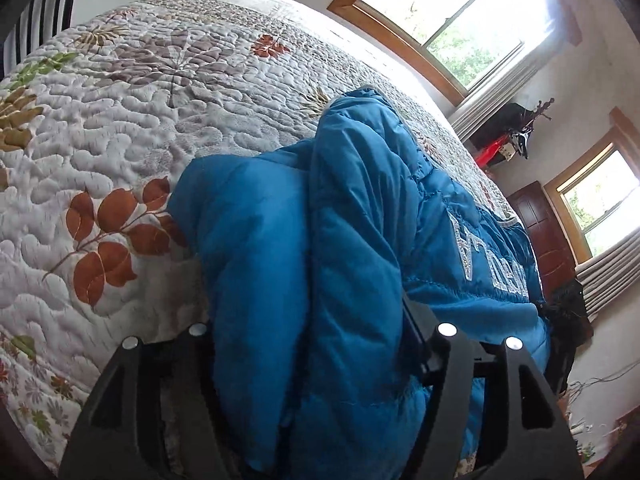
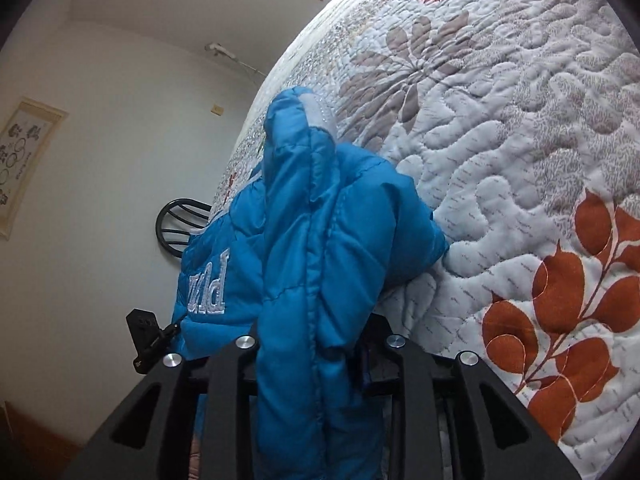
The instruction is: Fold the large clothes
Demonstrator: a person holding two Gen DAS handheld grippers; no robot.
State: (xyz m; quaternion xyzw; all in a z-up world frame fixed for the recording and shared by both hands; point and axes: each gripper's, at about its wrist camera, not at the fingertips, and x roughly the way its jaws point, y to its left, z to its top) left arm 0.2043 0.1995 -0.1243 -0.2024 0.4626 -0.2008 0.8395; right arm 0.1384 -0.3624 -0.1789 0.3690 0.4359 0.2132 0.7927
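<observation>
**A:** Where is the jacket?

**B:** The blue padded jacket (image 1: 360,240) is bunched up on the quilt (image 1: 120,128) that covers the bed, and a thick fold of it runs back between the fingers of both my grippers. From my right side I see it (image 2: 312,272) humped against the quilt (image 2: 500,140), with white stitched letters (image 2: 212,284) on the part facing the wall.

**A:** How do your fingers stand?

**B:** On my left gripper (image 1: 316,360) the two fingers stand apart with the fold filling the gap between them. The cloth hides the pads, so I cannot tell whether they press on it. The right gripper (image 2: 320,364) is narrower, the fold again between its fingers; there too the cloth covers the contact, and I cannot tell if it pinches.

**A:** What is around you?

**B:** Two bright windows (image 1: 440,12) with wooden frames on my left, a brown door (image 1: 548,236) below them. On my right, a plain wall, a dark chair back (image 2: 180,220) behind the jacket, and a framed picture (image 2: 24,160).
</observation>
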